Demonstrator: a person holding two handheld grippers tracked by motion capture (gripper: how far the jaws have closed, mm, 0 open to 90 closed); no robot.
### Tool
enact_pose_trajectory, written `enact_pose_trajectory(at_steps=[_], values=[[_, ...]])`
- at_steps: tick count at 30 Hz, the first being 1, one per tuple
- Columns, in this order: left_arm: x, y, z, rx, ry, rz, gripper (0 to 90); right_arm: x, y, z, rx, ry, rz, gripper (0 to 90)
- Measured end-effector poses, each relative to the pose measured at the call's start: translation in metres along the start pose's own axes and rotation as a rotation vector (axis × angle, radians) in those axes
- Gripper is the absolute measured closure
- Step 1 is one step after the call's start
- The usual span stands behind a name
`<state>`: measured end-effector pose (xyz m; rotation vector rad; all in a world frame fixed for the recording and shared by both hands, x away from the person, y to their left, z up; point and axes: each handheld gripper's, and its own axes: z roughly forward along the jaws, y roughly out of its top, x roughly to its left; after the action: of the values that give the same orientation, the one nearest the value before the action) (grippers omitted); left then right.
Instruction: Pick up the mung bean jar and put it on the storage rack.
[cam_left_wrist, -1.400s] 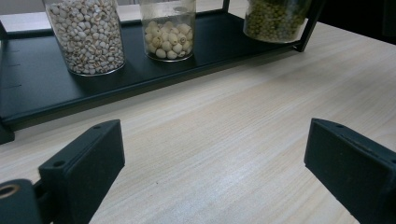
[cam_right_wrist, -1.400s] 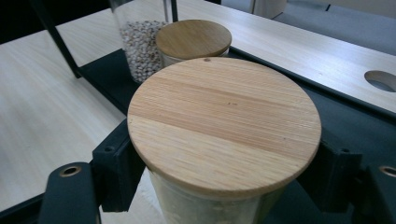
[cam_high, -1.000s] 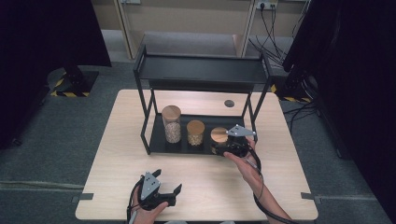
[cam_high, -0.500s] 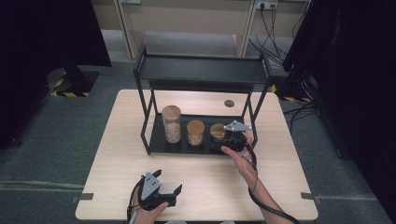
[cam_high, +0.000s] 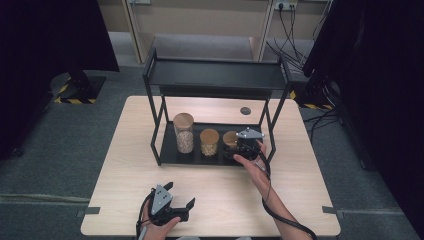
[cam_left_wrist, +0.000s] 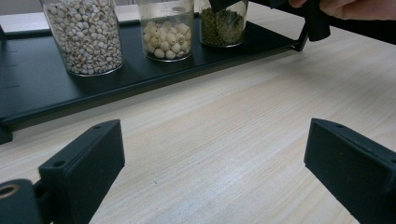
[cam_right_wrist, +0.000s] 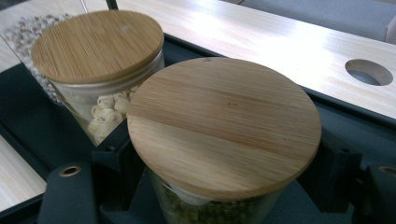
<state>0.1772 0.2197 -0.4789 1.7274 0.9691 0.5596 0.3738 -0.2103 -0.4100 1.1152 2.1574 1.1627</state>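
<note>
Right hand-held gripper (cam_high: 239, 148), mine, clasps the green-bean jar (cam_right_wrist: 219, 140) at the rack tray's (cam_high: 170, 152) right end; left hand-held gripper (cam_high: 175, 200) gapes above the counter's (cam_high: 300, 200) near edge.

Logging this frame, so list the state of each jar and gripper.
Tall jar: lidded, upright on the rack's tray.
Middle jar: lidded, upright.
Green-bean jar: lidded, between the right gripper's fingers.
Left gripper: open over the table.

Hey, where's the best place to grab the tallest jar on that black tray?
Probably the tallest jar by its straight glass wall below the wooden lid, coming level from the table's front edge: the shelf blocks a top approach, and the middle jar stands on its right.
</note>
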Motion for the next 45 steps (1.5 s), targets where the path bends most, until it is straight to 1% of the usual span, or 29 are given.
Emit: enact_pose_trajectory(at_steps=[2, 11, 12, 14, 16, 20, 23, 24, 26, 29, 36, 41, 45], values=[[0.0, 0.0, 0.0, 0.001, 0.0, 0.0, 4.6, 0.001, -0.001, 0.002, 0.002, -0.003, -0.007, 25.4], [0.0, 0.0, 0.0, 0.0, -0.001, 0.001, 4.6, -0.001, -0.003, 0.004, 0.002, -0.004, 0.003, 25.2], [0.0, 0.0, 0.0, 0.001, -0.001, 0.0, 4.7, -0.001, -0.003, 0.003, 0.004, -0.004, 0.005, 24.0], [0.0, 0.0, 0.0, 0.002, -0.001, -0.001, 4.6, -0.002, -0.002, 0.0, 0.0, -0.003, 0.017, 17.1], [0.0, 0.0, 0.0, 0.003, -0.002, 0.0, 4.7, -0.002, -0.001, -0.003, -0.004, -0.006, 0.028, 12.3], [-0.001, 0.0, 0.001, 0.005, -0.003, 0.0, 4.7, -0.001, -0.001, -0.011, -0.011, -0.003, 0.028, 7.4], [-0.001, 0.0, 0.001, 0.005, -0.002, 0.0, 4.6, -0.001, -0.004, -0.015, -0.018, 0.001, 0.034, 5.0], [-0.001, 0.0, 0.001, 0.005, -0.002, 0.0, 4.6, -0.001, -0.004, -0.016, -0.02, 0.0, 0.043, 4.3], [-0.001, 0.0, 0.001, 0.005, -0.002, -0.001, 4.7, -0.002, -0.006, -0.02, -0.028, 0.004, 0.049, 4.2], [-0.001, 0.0, 0.001, 0.006, -0.002, -0.001, 4.7, 0.001, -0.007, -0.026, -0.043, 0.0, 0.023, 4.0], [-0.001, 0.0, 0.001, 0.006, -0.002, 0.0, 4.7, 0.004, -0.012, -0.042, -0.082, 0.034, 0.018, 3.4], [-0.001, 0.0, 0.001, 0.006, -0.001, 0.0, 4.7, 0.004, -0.017, -0.052, -0.103, 0.078, 0.013, 3.4], [-0.001, 0.0, 0.001, 0.007, -0.001, 0.0, 4.7, 0.004, -0.021, -0.061, -0.121, 0.103, 0.002, 3.4]])
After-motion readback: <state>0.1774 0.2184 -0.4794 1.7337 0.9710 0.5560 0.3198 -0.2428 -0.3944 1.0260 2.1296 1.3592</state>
